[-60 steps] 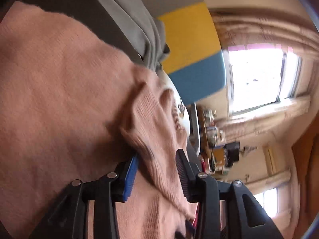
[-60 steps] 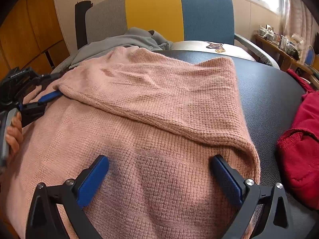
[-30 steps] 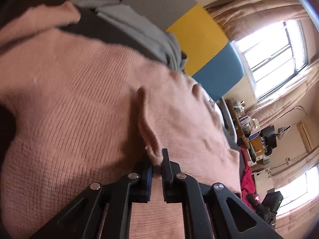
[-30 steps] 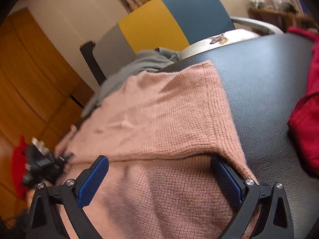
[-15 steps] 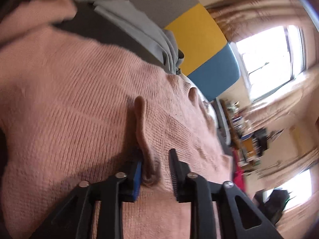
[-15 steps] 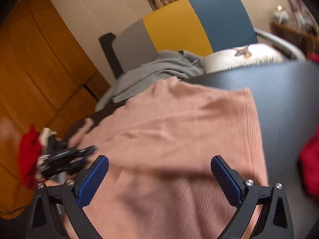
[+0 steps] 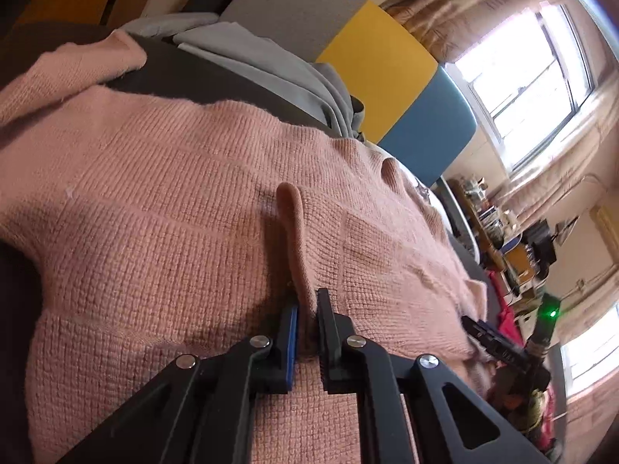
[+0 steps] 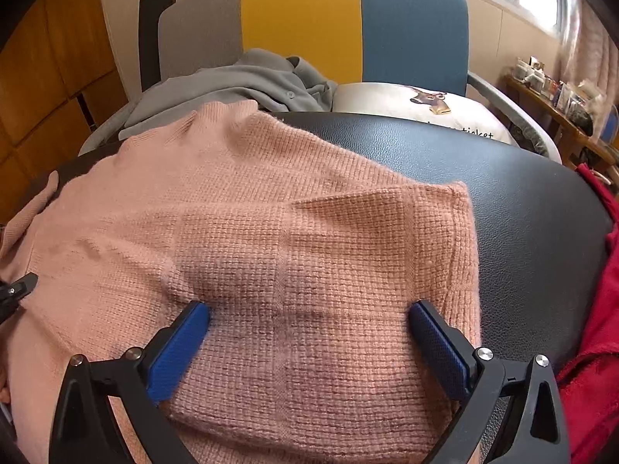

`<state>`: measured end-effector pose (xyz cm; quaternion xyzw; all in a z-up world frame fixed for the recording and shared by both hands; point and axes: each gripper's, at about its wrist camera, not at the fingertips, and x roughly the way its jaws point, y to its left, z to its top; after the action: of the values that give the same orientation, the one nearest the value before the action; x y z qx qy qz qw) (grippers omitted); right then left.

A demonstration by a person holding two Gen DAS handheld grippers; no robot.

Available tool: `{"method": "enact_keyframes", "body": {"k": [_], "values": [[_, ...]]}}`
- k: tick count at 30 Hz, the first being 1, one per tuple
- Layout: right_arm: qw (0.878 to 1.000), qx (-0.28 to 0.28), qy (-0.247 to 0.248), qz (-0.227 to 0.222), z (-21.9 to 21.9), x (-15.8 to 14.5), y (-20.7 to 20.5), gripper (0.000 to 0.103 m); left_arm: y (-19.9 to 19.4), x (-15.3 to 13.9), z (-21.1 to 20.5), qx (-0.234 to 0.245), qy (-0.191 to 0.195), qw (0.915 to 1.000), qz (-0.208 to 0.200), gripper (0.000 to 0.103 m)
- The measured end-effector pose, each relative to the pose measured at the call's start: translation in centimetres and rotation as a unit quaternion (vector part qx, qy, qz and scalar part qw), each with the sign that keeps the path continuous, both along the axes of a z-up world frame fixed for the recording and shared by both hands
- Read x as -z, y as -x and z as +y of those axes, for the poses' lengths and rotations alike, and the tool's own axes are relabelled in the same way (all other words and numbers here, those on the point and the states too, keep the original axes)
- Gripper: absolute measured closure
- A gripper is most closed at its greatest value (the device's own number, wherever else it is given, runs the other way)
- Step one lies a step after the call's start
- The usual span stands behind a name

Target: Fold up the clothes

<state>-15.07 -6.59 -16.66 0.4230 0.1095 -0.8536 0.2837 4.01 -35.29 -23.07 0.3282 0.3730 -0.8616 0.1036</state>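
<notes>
Pink sweater (image 7: 162, 193) fold reclamped by left hand-held gripper (image 7: 307, 309); right hand-held gripper (image 8: 309, 321) stays wide.

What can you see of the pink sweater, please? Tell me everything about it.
The pink sweater is a chunky knit with ribbed bands, lying spread on a black padded surface, one part folded over on top. A gray garment lies beyond its far edge, a red one at its right. The left gripper has its jaws shut on a raised ridge of the knit. The right gripper is open, its jaws spread wide on the folded layer.
</notes>
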Motion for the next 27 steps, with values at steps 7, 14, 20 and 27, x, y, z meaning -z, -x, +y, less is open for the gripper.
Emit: {"method": "enact_keyframes", "body": {"k": [7,14,20,27], "values": [[0.999,-0.016,0.034,-0.003,0.5,-1.2,0.3,0.0,1.8,-4.7,0.5,0.031,0.083,0.9961,0.0,0.072],[0.994,-0.07,0.086,0.008,0.0,-4.9,1.1,0.018,9.4,-7.5,-1.5,0.102,0.119,0.9877,-0.005,0.052],[0.988,-0.13,0.082,-0.014,-6.0,-6.5,6.2,0.023,15.8,-7.5,-3.0,0.14,0.13,0.9814,-0.014,0.042],[0.985,-0.155,0.043,-0.065,-13.8,-4.7,13.3,0.047,23.1,-5.4,-3.6,0.199,0.149,0.9675,-0.047,0.042]]}}
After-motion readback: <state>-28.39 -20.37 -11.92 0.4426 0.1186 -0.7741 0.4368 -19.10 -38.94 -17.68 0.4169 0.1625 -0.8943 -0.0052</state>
